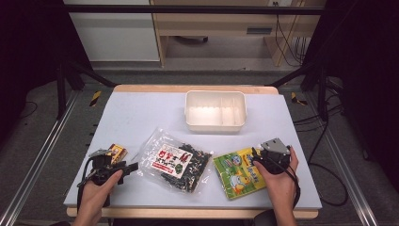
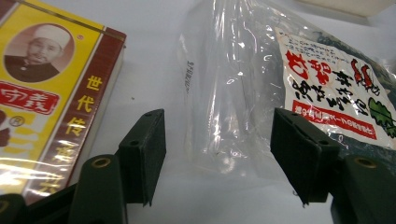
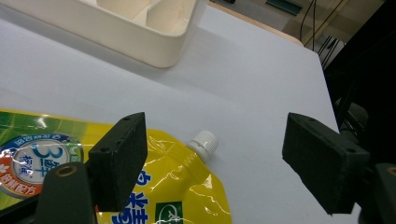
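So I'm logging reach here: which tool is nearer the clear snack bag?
Left. The left tool sits at the clear snack bag's near edge, jaws open astride its corner. The right tool is farther off, over the yellow spout pouch.

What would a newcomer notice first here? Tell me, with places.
The clear snack bag with its red and white label lies at the table's near middle, its clear end between the open jaws of the left tongs. To its right lies the yellow-green spouted pouch, with the right tongs open over its white cap. A cream divided bin sits behind them.
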